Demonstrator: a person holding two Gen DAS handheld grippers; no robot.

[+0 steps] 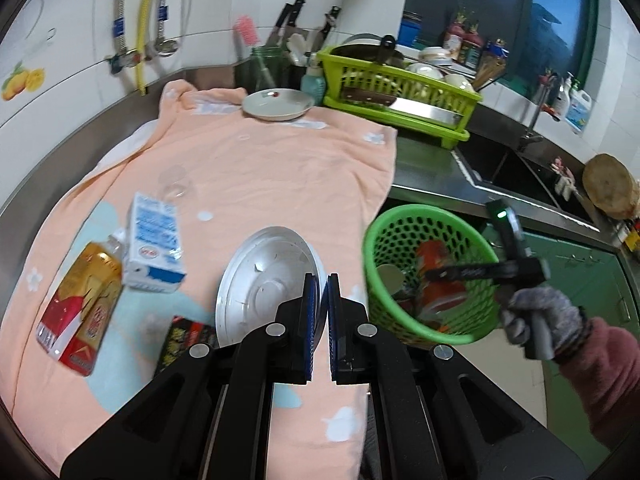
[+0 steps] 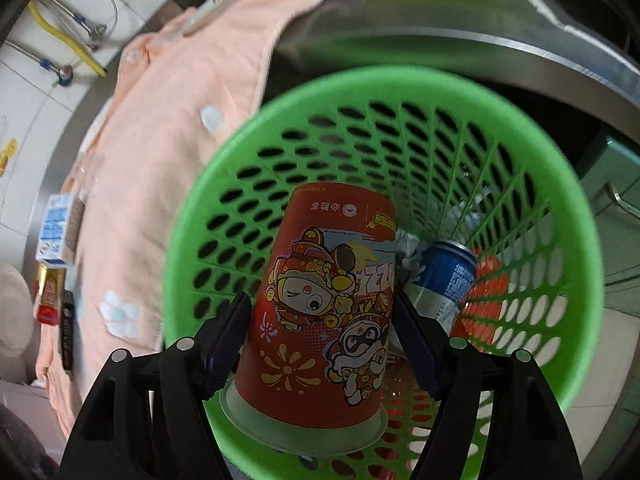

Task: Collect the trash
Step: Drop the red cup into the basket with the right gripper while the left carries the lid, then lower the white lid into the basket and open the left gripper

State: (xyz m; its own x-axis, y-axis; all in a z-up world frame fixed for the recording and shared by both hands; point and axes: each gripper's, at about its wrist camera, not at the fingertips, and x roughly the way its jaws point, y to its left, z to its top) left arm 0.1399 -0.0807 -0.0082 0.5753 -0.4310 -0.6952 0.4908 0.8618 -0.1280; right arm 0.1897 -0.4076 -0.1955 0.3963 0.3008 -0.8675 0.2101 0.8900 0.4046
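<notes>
Left wrist view: your left gripper (image 1: 323, 280) is clenched on the rim of a round silver metal lid (image 1: 264, 284), just left of the green perforated plastic basket (image 1: 400, 220); a blue-white milk carton (image 1: 154, 244) lies further left on the peach towel (image 1: 260, 168).

Right wrist view: your right gripper (image 2: 322, 308) grasps a red cartoon-printed paper cup (image 2: 324, 304), upside down, over that basket (image 2: 400, 88), where a blue drink can (image 2: 444, 272) lies.

Red cartoon-printed cup (image 2: 320, 308), green perforated basket (image 2: 576, 216), blue can (image 2: 446, 276), peach flower-patterned cloth (image 1: 260, 176), blue-and-white carton (image 1: 154, 240), red-and-gold box (image 1: 80, 312), black tools.
</notes>
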